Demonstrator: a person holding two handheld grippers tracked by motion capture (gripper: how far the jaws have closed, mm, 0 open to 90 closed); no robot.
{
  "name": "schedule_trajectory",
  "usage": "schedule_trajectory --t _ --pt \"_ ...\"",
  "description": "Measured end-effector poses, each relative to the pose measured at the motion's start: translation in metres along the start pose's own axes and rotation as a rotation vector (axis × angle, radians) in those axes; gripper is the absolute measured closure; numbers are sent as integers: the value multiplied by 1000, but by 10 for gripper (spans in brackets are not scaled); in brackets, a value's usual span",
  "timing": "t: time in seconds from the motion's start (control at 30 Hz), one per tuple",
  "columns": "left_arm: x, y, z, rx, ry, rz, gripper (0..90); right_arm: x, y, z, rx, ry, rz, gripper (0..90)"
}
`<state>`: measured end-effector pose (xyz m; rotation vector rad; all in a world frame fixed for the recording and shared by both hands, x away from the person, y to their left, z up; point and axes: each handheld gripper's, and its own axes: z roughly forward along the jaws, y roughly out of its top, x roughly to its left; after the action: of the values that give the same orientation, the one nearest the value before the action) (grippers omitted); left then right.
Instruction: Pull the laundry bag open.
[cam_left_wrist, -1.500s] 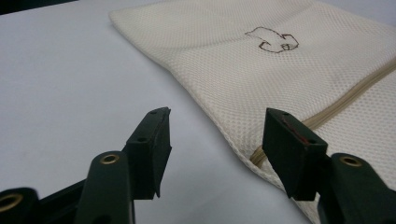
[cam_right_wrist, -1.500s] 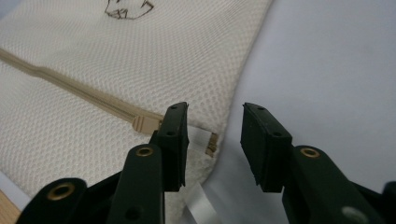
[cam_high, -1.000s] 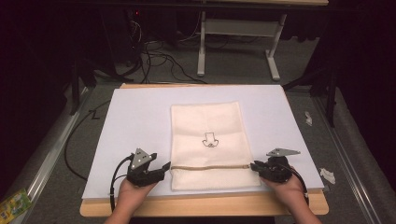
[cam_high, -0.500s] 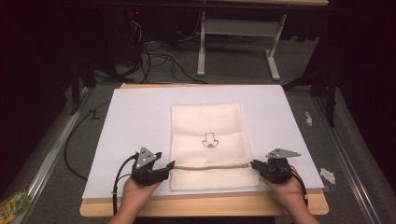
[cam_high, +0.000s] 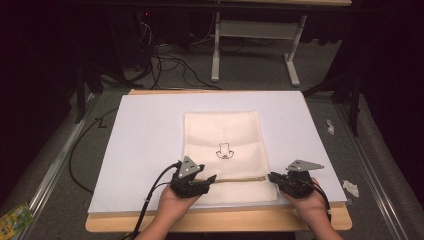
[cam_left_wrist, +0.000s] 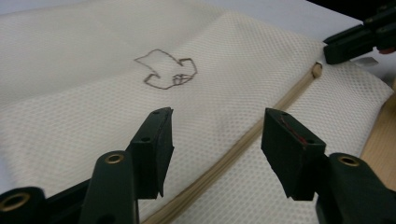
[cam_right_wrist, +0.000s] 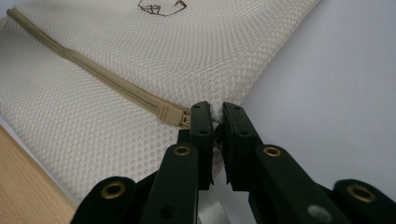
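Note:
A cream mesh bag with a small drawn figure lies flat on the white sheet. A tan zipper runs across its near end. My left gripper hovers open over the bag's left part, and the zipper passes under the gap between its jaws. My right gripper is at the bag's right edge. Its jaws are shut on a bit of the mesh edge, right beside the zipper pull. That same gripper is seen beyond the zipper's end.
The sheet lies on a wooden table whose near edge is just behind both hands. Paper scraps lie on the grey floor to the right, and a green packet lies at lower left. A desk frame and cables stand beyond.
My left gripper has moved right, from beside the bag's left edge to over the bag near the zipper. The right gripper has stayed at the right edge.

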<state>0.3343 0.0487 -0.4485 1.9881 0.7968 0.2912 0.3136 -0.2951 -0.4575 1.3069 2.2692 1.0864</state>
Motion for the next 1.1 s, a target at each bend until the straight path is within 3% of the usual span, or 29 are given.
schedule_trajectory --t 0.17,0.47,0.67,0.9,1.1 --pt "-17 5 20 39 -48 39 471 0 1 -1 -16 5 -6 847" --pt "-45 14 55 78 -166 33 530 -1 3 -3 -43 6 -16 849" --pt "-57 25 75 91 -211 27 607 1 4 -5 -56 4 -21 849" --pt "-65 30 99 96 -256 -73 700 5 6 -10 -85 6 -30 849" --pt "-72 34 106 73 -250 -79 744 5 7 -10 -89 10 -34 849"
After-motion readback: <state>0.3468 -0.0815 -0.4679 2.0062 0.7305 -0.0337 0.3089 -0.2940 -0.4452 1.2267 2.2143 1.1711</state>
